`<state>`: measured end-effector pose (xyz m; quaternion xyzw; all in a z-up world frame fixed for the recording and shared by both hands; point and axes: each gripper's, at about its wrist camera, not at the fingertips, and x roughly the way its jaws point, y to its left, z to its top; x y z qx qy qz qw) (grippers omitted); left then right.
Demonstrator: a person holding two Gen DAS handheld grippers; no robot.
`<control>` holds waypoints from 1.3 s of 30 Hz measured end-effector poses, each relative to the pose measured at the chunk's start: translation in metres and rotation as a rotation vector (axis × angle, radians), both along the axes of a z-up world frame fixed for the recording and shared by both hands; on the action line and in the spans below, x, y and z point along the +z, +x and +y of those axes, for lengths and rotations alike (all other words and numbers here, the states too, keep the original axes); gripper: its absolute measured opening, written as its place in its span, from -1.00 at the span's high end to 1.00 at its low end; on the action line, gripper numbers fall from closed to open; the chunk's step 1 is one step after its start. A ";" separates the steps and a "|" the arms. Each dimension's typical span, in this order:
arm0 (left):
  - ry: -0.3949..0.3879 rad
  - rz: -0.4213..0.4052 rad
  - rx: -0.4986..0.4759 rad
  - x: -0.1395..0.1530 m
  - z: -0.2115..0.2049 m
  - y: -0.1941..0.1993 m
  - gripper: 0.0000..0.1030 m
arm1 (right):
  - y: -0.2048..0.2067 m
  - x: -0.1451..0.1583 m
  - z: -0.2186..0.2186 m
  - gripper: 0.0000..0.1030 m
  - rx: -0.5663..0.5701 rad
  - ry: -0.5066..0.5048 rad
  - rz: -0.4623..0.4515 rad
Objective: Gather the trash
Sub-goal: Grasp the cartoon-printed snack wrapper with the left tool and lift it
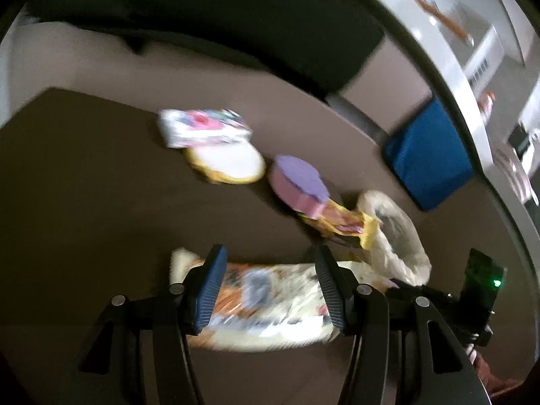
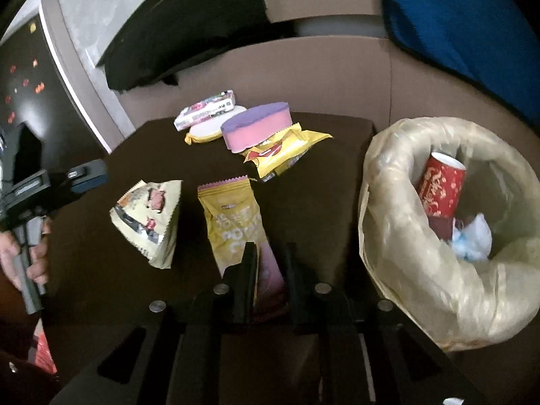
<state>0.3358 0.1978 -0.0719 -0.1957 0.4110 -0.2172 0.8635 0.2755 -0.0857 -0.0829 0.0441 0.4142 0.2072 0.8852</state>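
Left gripper (image 1: 268, 290) jaws wide, straddling cream snack bag (image 1: 270, 307) on desk (image 1: 84, 185); right gripper (image 2: 268, 270) jaws narrow around yellow-pink chip packet (image 2: 236, 222), beside lined bin (image 2: 405, 270).

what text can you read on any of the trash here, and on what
"POTATO", partly cut off, with a further line beginning "C": yellow and pink chip packet.
Gold script on the red paper cup in the bin bag: not legible.
Print on the small box, the cream snack packet and the yellow wrapper: too blurred to read.
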 end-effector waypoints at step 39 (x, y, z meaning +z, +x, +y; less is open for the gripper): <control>0.614 -0.088 -0.254 -0.026 -0.068 -0.081 -0.06 | -0.027 0.009 -0.019 -0.03 -0.012 0.065 -0.042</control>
